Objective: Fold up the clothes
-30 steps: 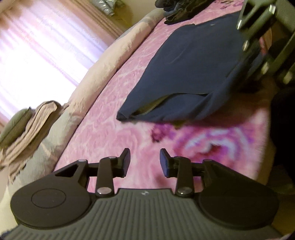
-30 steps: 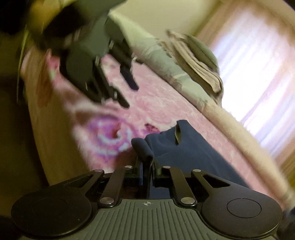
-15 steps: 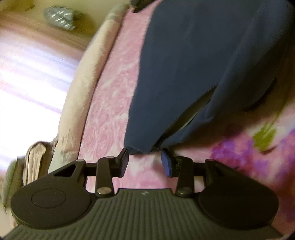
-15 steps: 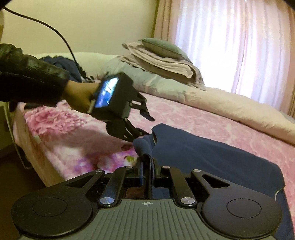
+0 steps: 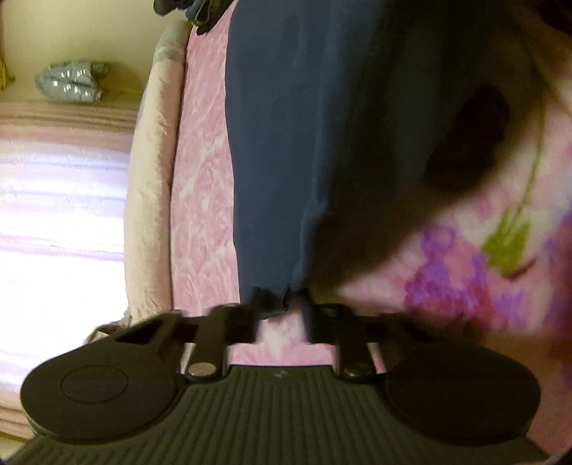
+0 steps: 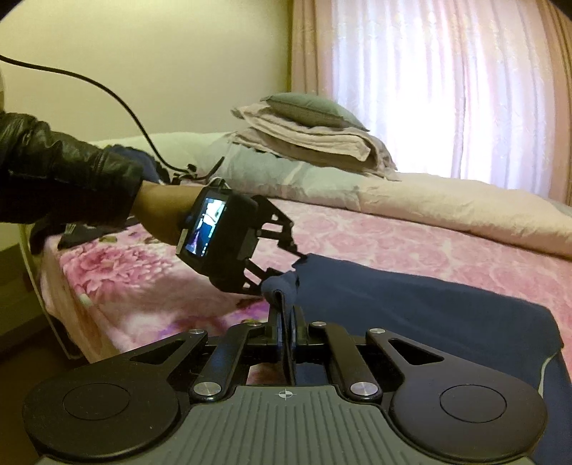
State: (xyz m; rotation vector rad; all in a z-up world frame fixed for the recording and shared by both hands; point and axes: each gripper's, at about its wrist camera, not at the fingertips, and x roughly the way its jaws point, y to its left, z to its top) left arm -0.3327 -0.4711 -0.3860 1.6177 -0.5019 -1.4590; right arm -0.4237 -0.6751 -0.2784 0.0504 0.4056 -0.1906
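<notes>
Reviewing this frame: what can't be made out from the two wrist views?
- Left gripper, left wrist view: motion blur hides whether its closing pads touch the navy blue garment.
- Garment's type: cut off by both views' edges.
- Dark pile, left wrist view: cropped at top edge.

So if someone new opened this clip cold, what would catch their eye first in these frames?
Probably the navy garment spread across the pink floral bedspread, with the right gripper shut on a fold of its near edge. Next, the left gripper, held by a hand in a black leather sleeve, its jaws closing around the garment's corner. Behind, folded blankets topped by a grey pillow sit beside the bright curtained window.
</notes>
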